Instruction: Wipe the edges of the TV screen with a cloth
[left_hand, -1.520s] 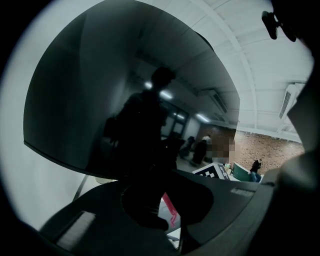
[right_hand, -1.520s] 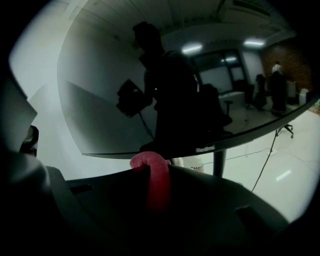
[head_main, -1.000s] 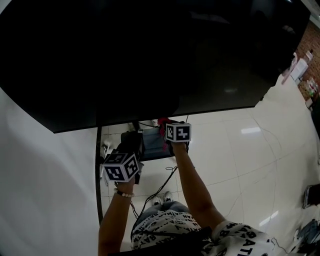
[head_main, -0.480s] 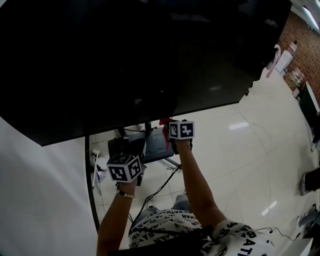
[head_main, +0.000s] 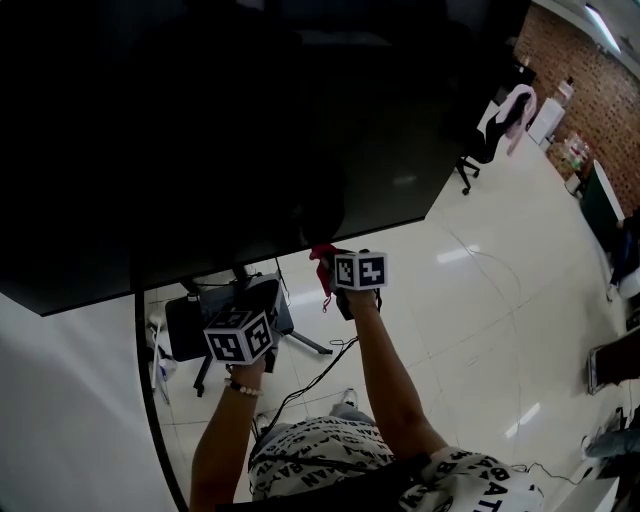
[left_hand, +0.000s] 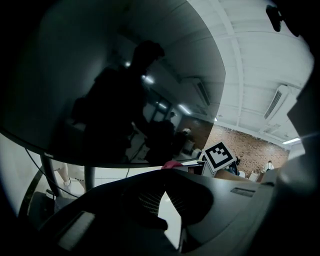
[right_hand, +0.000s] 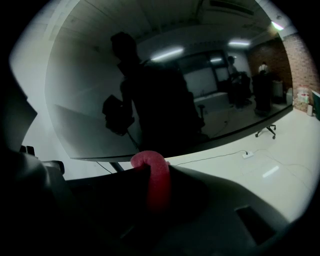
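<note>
**A:** Where's the cloth?

**B:** The red cloth (right_hand: 149, 165) is pinched in the right claw (right_hand: 154, 182). The jaws are closed on it, with a fold bulging out above them and a tail hanging below in the head view. It's held up at the bottom edge of the TV (head_main: 250, 120), toward 5 o'clock on the screen.

**A:** Is it touching the edge?

**B:** Probably, or just short of it. The glass is dark and the fold overlaps the edge in the right gripper view, so I can't be sure of contact.

**A:** Why grip it that way?

**B:** I'd say a tight pinch with the fold sticking out puts soft cloth, not claw, against the frame. The arm reaches up from underneath because that edge faces down.

**A:** And the left claw (left_hand: 169, 212)?

**B:** It's at 8 o'clock from the right one and lower. Its jaws are a narrow gap apart with only pale floor showing between them, so it holds nothing. It looks parked clear of the screen, leaving the wiping to one hand.

**A:** How far along?

**B:** I judge the bottom edge is the one in hand.
</note>
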